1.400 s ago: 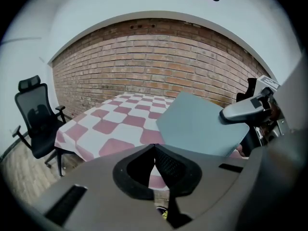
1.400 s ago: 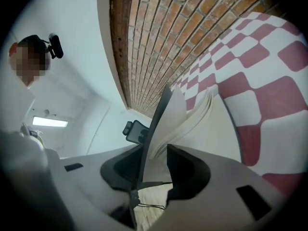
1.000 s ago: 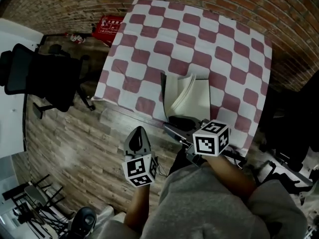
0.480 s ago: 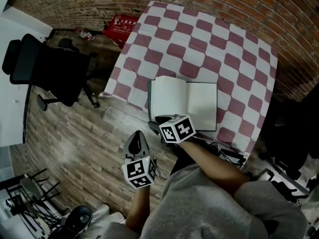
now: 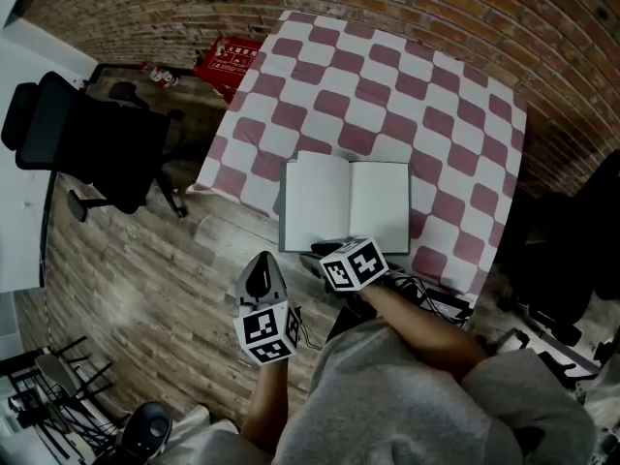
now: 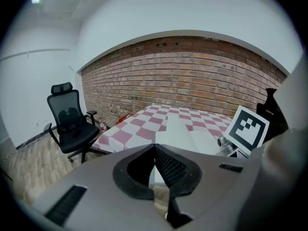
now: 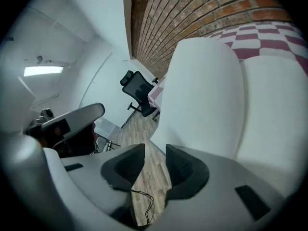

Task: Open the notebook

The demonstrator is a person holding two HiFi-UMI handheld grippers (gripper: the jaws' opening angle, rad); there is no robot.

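Note:
The notebook (image 5: pixel 344 201) lies open and flat on the red-and-white checked table (image 5: pixel 387 76), near its front edge, with two blank white pages up. My right gripper (image 5: pixel 313 259) hovers just off the notebook's front edge, near the left page, open by a narrow gap with nothing between its jaws. The right gripper view shows the white pages (image 7: pixel 216 90) close up and the right gripper (image 7: pixel 155 163) with wooden floor in the gap. My left gripper (image 5: pixel 262 267) hangs over the floor in front of the table, shut and empty. In the left gripper view its jaws (image 6: pixel 155 150) meet, with the notebook (image 6: pixel 185 134) beyond.
A black office chair (image 5: pixel 82 139) stands on the wooden floor left of the table, and a red box (image 5: pixel 225 58) lies by the brick wall (image 5: pixel 145 17). Dark equipment (image 5: pixel 567 260) sits right of the table. A cable (image 5: pixel 426 294) trails below the table's front edge.
The pages that stood half-turned have dropped flat, so the notebook lies fully open. My right gripper swept left across it and pulled back to its front edge. The left gripper stayed put.

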